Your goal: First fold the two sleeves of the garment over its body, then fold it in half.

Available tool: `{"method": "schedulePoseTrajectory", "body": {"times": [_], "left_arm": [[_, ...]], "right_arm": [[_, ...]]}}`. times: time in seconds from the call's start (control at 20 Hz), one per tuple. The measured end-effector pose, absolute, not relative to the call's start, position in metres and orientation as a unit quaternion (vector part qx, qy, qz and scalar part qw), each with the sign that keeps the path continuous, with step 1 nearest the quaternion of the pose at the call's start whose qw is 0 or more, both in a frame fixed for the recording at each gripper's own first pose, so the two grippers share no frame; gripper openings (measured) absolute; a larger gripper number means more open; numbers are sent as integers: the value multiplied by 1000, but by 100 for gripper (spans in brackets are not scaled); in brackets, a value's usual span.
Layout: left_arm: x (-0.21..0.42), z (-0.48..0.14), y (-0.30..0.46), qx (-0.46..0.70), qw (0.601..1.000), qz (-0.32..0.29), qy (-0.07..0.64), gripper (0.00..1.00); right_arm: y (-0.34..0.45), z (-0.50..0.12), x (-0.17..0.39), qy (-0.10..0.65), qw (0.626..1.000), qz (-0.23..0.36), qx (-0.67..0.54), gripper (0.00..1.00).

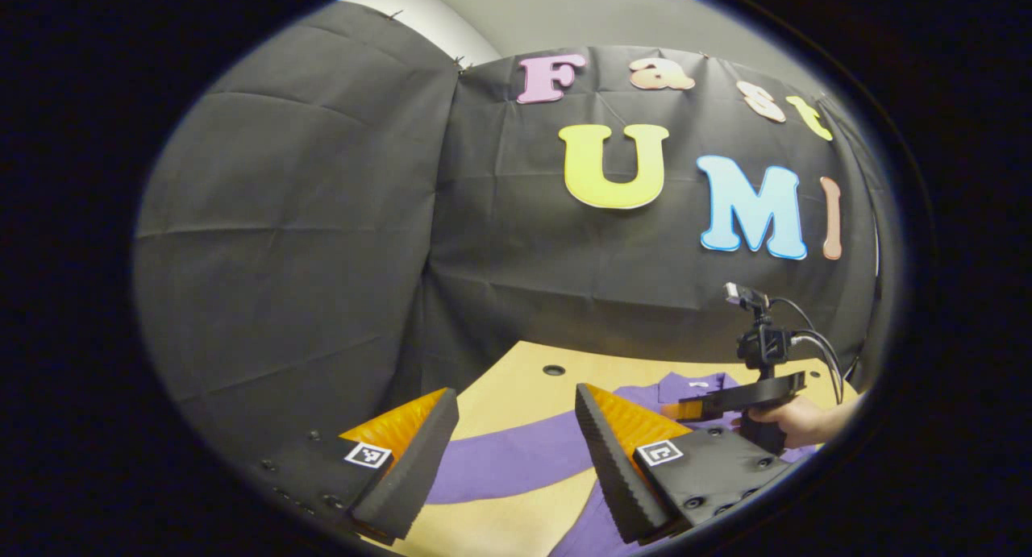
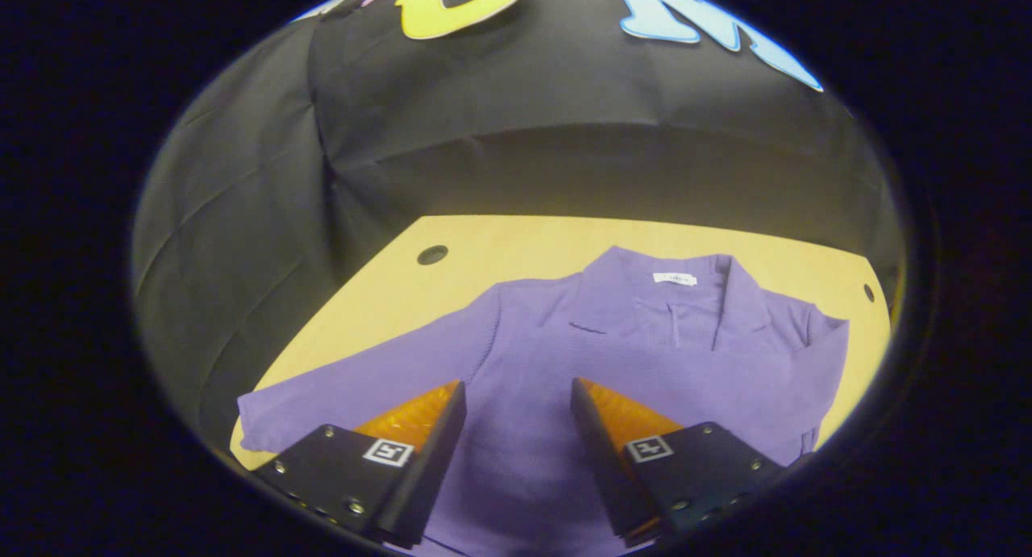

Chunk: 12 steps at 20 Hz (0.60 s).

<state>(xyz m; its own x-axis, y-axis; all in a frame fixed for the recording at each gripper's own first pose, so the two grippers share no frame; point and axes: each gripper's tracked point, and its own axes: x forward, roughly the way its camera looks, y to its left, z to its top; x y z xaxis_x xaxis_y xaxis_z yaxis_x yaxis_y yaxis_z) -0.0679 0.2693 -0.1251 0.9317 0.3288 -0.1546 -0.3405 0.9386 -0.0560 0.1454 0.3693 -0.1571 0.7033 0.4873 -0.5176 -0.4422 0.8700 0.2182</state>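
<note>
Purple garment point(image 2: 564, 363) lies flat on the bench point(image 2: 500, 247), collar point(image 2: 677, 295) toward the black cloth wall point(image 2: 564, 138), front up. In the right gripper view one sleeve point(image 2: 363, 388) runs straight out from the garment body toward the bench corner, unfolded; the other sleeve point(image 2: 818, 355) sits bunched at the opposite bench edge, close to the garment shoulder. Right gripper point(image 2: 516, 396) hangs over the garment body, jaws wide apart, nothing between them; the chest fabric shows through the gap, and whether the tips touch the cloth I cannot tell. One of its fingers point(image 2: 419, 420) sits over the base of the outstretched sleeve, the other nearer the garment centre. Left gripper point(image 1: 516, 416) is out past the garment body, over the outstretched sleeve point(image 1: 516, 456); jaws also wide apart and empty, the sleeve crossing the gap below them with bare bench on both sides of it. In the left gripper view the right gripper point(image 1: 730, 400) shows farther off above the garment collar area, held by a hand point(image 1: 794, 420), with a small camera mount point(image 1: 762, 339) and cables on top. A round hole point(image 2: 432, 255) in the bench lies beyond the garment shoulder, near the wall.
</note>
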Motion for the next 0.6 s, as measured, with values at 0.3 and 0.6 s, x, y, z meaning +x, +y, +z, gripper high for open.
{"method": "schedulePoseTrajectory", "body": {"times": [0.3,0.6], "left_arm": [[-75,-137,267,-52,979,181,76,95],[-83,-181,302,-78,962,236,113,92]], "right_arm": [[360,-100,116,225,936,269,27,96],[340,-55,65,174,947,271,16,96]]}}
